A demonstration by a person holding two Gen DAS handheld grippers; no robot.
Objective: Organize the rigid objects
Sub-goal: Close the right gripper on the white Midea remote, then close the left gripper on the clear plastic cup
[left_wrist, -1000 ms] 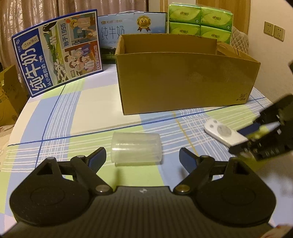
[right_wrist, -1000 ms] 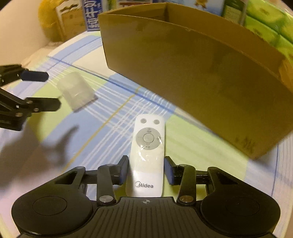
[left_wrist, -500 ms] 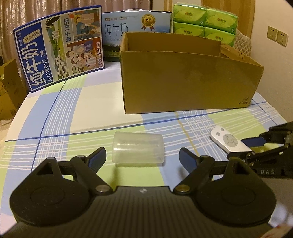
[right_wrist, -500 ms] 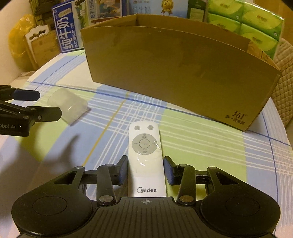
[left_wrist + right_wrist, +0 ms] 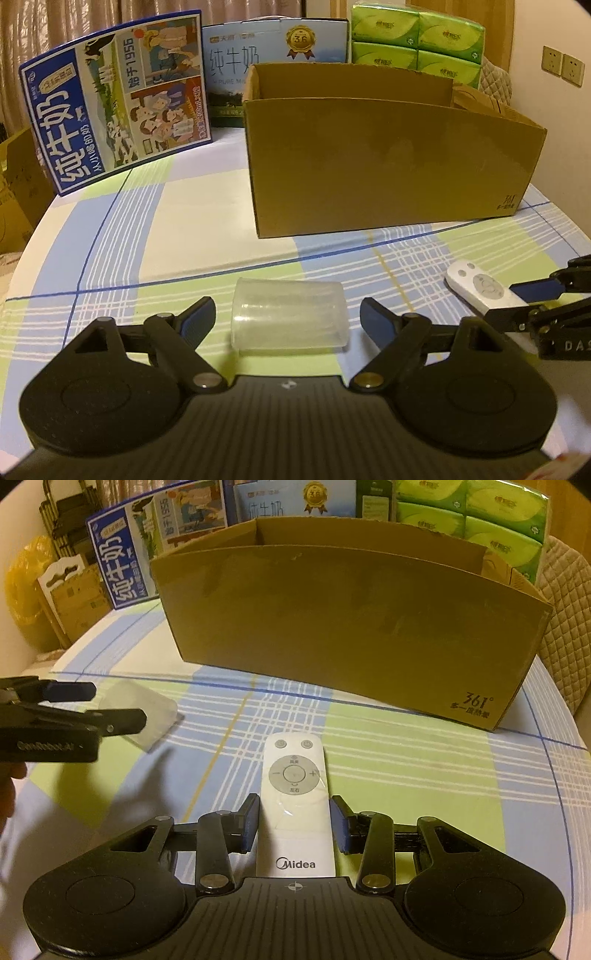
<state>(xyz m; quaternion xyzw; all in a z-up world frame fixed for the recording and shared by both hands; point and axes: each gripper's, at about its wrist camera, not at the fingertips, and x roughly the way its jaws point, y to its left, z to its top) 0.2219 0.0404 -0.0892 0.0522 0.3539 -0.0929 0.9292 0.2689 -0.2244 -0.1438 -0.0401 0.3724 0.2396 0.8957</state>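
left gripper (image 5: 288, 317): closing round clear plastic cup (image 5: 290, 317), not touching; squeeze softly | right gripper (image 5: 294, 825): pinching white Midea remote (image 5: 295, 805) in front of cardboard box (image 5: 351, 627); lift level

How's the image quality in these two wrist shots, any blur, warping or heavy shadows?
Left wrist view: warm dim light, fisheye bending the cardboard box edges, clear plastic cup slightly soft. Right wrist view: same yellow cast, dark vignette corners, white remote sharp, left gripper casting a blurry shadow on the tablecloth.
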